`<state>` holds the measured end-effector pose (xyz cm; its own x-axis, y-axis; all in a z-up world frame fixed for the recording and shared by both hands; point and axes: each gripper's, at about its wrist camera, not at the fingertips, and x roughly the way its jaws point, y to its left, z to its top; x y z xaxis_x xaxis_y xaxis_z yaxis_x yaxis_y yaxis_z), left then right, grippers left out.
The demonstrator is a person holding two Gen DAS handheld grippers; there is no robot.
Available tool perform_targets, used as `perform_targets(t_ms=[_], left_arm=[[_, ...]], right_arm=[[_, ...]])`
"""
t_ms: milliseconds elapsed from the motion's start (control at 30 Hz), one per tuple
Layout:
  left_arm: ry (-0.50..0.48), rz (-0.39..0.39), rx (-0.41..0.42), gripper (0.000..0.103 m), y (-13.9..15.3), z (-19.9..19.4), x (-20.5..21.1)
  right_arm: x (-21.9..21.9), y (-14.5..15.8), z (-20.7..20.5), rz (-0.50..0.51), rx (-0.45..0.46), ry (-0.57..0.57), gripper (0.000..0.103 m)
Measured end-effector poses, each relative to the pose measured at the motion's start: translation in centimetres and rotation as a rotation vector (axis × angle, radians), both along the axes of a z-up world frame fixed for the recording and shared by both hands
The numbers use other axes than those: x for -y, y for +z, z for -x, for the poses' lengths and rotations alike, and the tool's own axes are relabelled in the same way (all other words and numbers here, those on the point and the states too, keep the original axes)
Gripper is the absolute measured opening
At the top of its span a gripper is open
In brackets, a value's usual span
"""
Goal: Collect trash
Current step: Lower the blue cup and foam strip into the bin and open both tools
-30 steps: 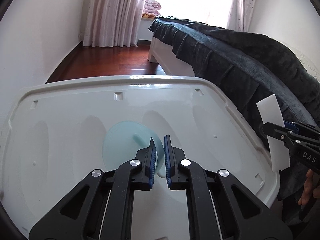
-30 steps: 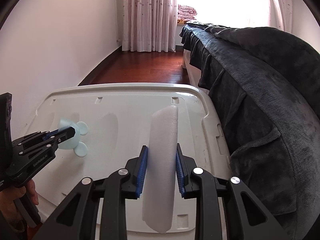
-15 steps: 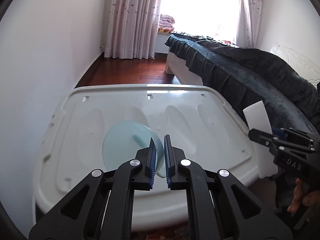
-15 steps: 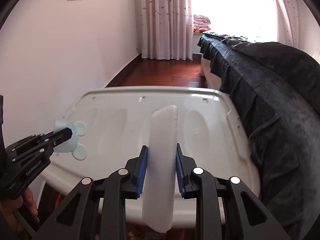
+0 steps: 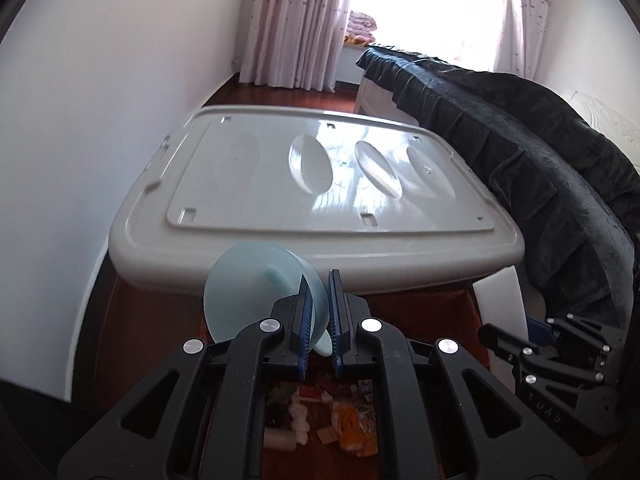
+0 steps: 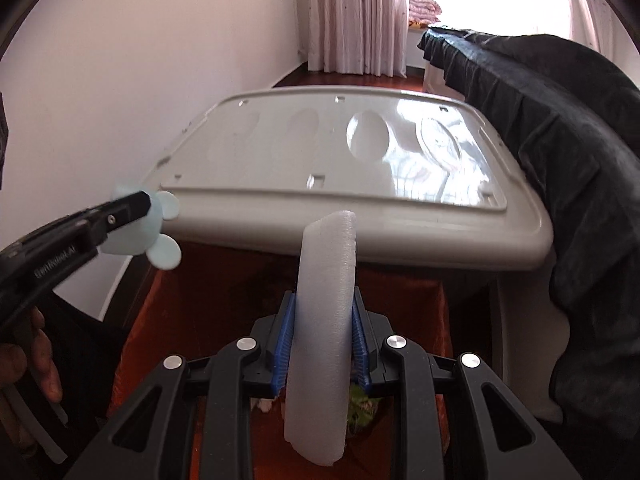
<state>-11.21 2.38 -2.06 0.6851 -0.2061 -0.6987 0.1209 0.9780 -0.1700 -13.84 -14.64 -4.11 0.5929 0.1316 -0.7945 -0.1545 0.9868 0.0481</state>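
My left gripper (image 5: 319, 316) is shut on a pale blue plastic piece (image 5: 248, 288) with round ears, which also shows in the right wrist view (image 6: 154, 232). My right gripper (image 6: 322, 344) is shut on a white foam strip (image 6: 324, 320) that stands upright between the pads; the strip also shows in the left wrist view (image 5: 500, 312). Both grippers hang in front of the near edge of a white plastic bin lid (image 5: 320, 184), over a red-lined bin (image 5: 160, 340) with mixed trash (image 5: 320, 416) at its bottom.
A bed with a dark blanket (image 5: 520, 140) runs along the right side. A white wall (image 5: 100, 100) is on the left. Curtains (image 5: 300, 20) and a bright window are at the back. The lid (image 6: 360, 168) sits on a container.
Both grippers have pulled back and risen from over the lid to in front of its near edge, still holding their items. The red-lined bin with trash has come into view below.
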Motion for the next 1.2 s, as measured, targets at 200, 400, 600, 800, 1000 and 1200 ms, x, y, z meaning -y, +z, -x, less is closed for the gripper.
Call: perform_targets(t_ms=[200,400,600,800,1000,1200], left_arm=[[0.035,-0.006,-0.031,0.008,-1.3,1.6,-0.7],[0.032,-0.054,-0.07,0.008,-3.0,2.7,0.1],[0.027,-0.088,-0.092,0.008,-4.4,3.1,1.4],[0.092,-0.108,-0.04,0.077,-3.8,3.9,1.6],[0.115,-0.135,-0.003,0.087,-2.6,4.0,1.9],[0.106,-0.133,-0.003,0.087,-2.4,3.9,2.0]], right_arm=[[0.0,-1.3,0.9,0.029,-0.013,-0.024,0.026],[-0.6,-2.0,1.3,0.067,-0.019,-0.03,0.026],[-0.4,-3.3,1.4,0.09,-0.048,-0.055,0.029],[0.7,-3.0,1.7,0.081,-0.017,-0.12,0.075],[1.1,-2.6,1.8,0.066,0.005,-0.129,0.082],[1.1,-2.6,1.6,0.058,0.002,-0.128,0.082]])
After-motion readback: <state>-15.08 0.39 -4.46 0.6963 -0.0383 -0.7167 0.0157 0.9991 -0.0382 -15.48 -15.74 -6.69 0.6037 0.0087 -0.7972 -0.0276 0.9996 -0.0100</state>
